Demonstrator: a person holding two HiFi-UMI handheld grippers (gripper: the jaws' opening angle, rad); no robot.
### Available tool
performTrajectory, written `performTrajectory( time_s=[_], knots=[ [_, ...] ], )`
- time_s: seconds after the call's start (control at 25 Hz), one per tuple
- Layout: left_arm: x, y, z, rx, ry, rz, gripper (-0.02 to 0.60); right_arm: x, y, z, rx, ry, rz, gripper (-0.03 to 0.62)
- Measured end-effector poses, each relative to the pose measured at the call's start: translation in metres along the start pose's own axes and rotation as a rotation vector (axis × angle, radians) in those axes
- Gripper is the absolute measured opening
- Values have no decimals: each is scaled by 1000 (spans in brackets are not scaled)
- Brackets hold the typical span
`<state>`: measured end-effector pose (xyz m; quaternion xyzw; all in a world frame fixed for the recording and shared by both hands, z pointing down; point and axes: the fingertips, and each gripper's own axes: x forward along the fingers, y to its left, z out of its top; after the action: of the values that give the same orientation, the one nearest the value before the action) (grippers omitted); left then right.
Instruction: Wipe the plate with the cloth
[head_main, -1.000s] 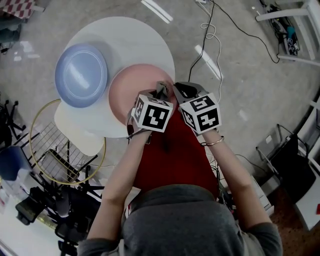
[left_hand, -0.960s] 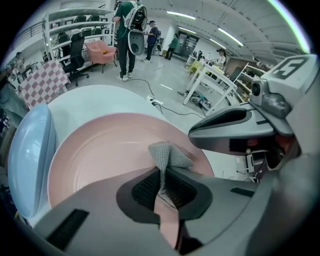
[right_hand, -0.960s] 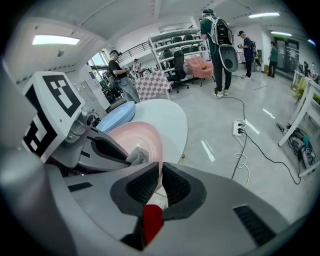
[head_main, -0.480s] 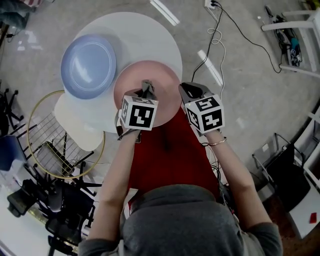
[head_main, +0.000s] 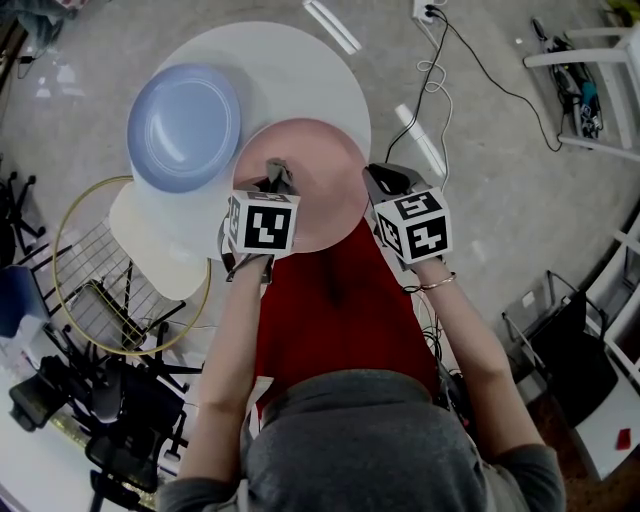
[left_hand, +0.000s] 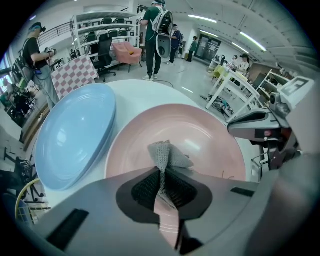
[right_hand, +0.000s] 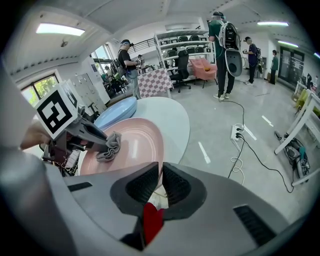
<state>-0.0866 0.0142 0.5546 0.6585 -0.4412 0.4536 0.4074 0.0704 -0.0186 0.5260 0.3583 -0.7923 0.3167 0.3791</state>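
A pink plate (head_main: 318, 200) lies on the round white table (head_main: 290, 80), in front of me. My left gripper (head_main: 275, 176) reaches over the plate's left half, shut on a crumpled grey cloth (head_main: 274, 166). In the left gripper view the cloth (left_hand: 167, 154) sticks out of the gripper (left_hand: 161, 182) and rests on the plate (left_hand: 200, 135). My right gripper (head_main: 378, 180) is at the plate's right rim, jaws shut, with nothing seen between them. From the right gripper view (right_hand: 161, 177) the cloth (right_hand: 109, 145) and the plate (right_hand: 135, 142) show to the left.
A light blue plate (head_main: 185, 125) sits on the table to the left of the pink one. A round wire rack with a yellow rim (head_main: 120, 280) stands at the left. Cables (head_main: 430, 70) run over the floor to the right. People (left_hand: 160, 40) and shelves stand far behind.
My left gripper has carried the cloth leftward across the pink plate, away from the right gripper. The right gripper has stayed at the plate's right rim.
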Motion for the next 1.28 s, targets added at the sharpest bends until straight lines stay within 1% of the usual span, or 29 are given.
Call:
performTrajectory(
  time_s=[0.12, 0.24, 0.44, 0.6, 0.84, 0.92, 0.96, 1.0, 1.08, 1.12, 1.2, 1.28],
  knots=[
    [-2, 8, -2, -15, 5, 21, 37, 0, 0, 0, -2, 3, -5, 44],
    [-4, 16, -6, -14, 10, 50, 37, 0, 0, -1, -6, 7, -7, 44],
    [-7, 23, -10, -21, 16, 58, 37, 0, 2, 0, -12, 11, -15, 44],
    [-10, 29, -13, -3, 14, 95, 37, 0, 3, -1, -19, 18, -21, 44],
    [-25, 38, -16, 19, -27, 158, 37, -2, 3, -3, -15, 19, -24, 44],
    [-32, 40, -18, 7, -43, 163, 37, -1, 4, -4, -11, 16, -20, 44],
    [-33, 37, -19, -13, -51, 139, 37, -1, 5, -4, -8, 14, -18, 44],
    [-33, 31, -18, -39, -59, 98, 37, 0, 5, -3, -7, 11, -17, 44],
    [-29, 8, -13, -70, -65, -3, 37, 0, 5, -3, -6, 8, -18, 44],
    [-26, -7, -10, -66, -62, -49, 37, 0, 5, -3, -7, 7, -19, 44],
    [-18, -36, -5, -32, -47, -127, 37, 0, 5, -3, -5, 4, -20, 44],
    [-10, -63, -1, 9, -31, -185, 37, 0, 5, -3, 2, 1, -21, 44]
  ],
)
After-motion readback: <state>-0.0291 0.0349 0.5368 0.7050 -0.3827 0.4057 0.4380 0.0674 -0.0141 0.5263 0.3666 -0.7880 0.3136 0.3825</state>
